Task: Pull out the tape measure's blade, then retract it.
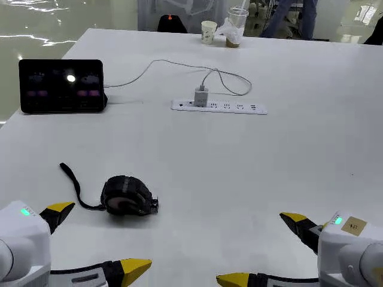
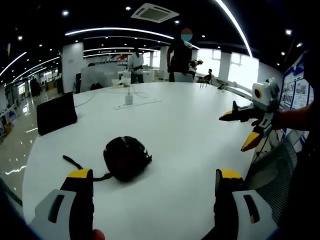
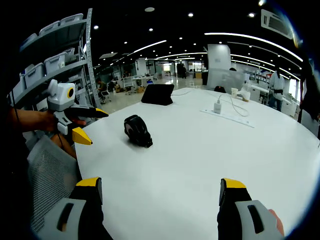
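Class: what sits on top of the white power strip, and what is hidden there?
A white charger is plugged into the power strip, and its cable runs toward the dark tablet. The socket under the charger is covered.

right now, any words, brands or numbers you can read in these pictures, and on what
None can be read.
tablet: screen glow is blurred, nothing legible.
tape measure: black case, no legible label.
power strip: markings too small.
wall posters: too small and blurred.
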{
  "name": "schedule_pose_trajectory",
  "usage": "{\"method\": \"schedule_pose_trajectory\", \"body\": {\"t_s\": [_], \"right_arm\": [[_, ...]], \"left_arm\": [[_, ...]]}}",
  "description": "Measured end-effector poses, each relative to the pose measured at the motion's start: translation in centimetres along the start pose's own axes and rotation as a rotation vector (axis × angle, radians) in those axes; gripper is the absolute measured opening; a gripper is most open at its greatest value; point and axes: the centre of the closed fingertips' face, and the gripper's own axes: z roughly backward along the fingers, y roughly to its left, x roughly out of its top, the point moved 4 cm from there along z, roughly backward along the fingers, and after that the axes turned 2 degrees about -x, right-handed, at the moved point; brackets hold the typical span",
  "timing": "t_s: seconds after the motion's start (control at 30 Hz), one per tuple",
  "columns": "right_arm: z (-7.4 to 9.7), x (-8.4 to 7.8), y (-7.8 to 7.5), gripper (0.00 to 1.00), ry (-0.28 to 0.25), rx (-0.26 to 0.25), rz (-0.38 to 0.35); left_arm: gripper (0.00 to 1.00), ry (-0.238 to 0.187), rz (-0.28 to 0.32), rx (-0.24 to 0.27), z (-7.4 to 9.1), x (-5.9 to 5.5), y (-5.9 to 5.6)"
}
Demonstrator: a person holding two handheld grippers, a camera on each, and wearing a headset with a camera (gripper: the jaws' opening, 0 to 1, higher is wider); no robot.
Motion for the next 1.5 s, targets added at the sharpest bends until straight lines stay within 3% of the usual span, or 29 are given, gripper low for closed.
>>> {"method": "schedule_pose_trajectory", "body": {"t_s": [0.3, 0.9, 1.5], "right_arm": [[-1.0, 0.6, -0.6, 0.96, 0.012, 0.035, 0.038], [-3.2, 1.1, -1.4, 0.89, 0.059, 0.153, 0.164], [-6.1, 2.4, -2.4, 0.80, 0.069, 0.236, 0.268]], "left_arm": [[0.99, 0.021, -0.042, -0.030, -0.8, 0.3, 0.9], [0.98, 0.068, -0.117, -0.077, -2.1, 1.1, 3.3], [0.85, 0.122, -0.216, -0.151, -3.7, 1.8, 5.5]]}}
